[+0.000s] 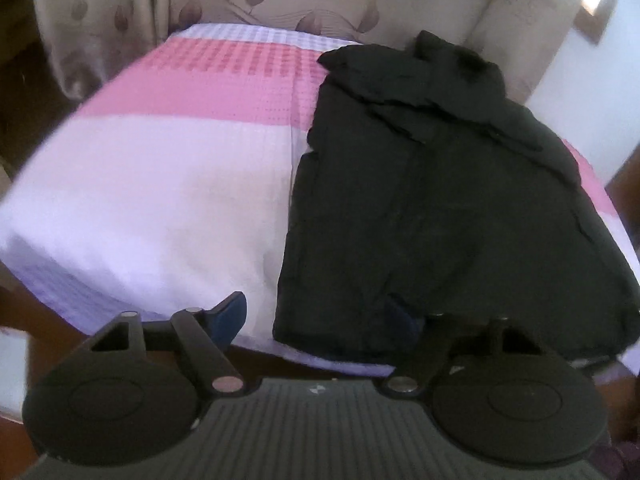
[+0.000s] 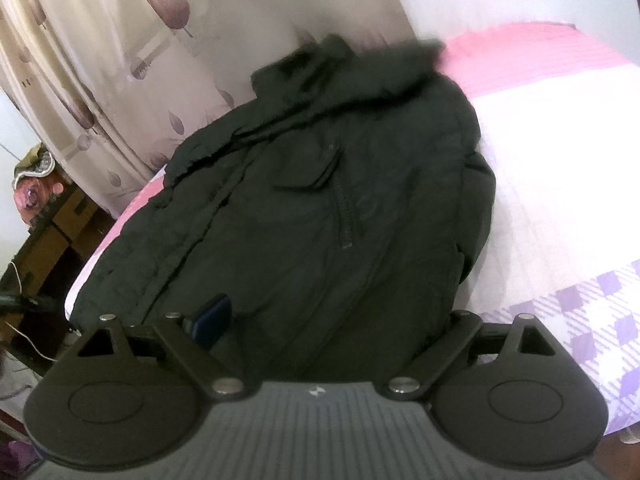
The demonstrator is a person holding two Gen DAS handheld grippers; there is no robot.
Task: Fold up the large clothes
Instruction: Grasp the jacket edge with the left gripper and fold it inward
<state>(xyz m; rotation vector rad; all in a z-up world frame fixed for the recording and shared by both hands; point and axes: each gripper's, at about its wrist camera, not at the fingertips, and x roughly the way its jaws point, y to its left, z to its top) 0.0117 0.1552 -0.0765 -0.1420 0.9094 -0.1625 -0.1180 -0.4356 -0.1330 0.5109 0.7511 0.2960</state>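
Note:
A black jacket (image 1: 440,200) with a fur-trimmed hood lies flat on the right half of the bed, hood at the far end. My left gripper (image 1: 316,316) hovers at the jacket's near left hem corner. Its jaws stand wide, one blue finger (image 1: 230,314) over the bare bedcover and the other over the black cloth. In the right wrist view the same jacket (image 2: 320,200) shows a flap pocket and a zip. My right gripper (image 2: 326,320) sits at its near hem, jaws wide. One blue finger (image 2: 212,320) shows; the other is lost against the dark cloth.
The bedcover (image 1: 160,180) is banded pink and white, with lilac checks at the near edge. A leaf-patterned curtain (image 1: 120,12) hangs behind the bed. Wooden furniture (image 2: 60,220) with a cable stands beside the bed, off the jacket's sleeve side.

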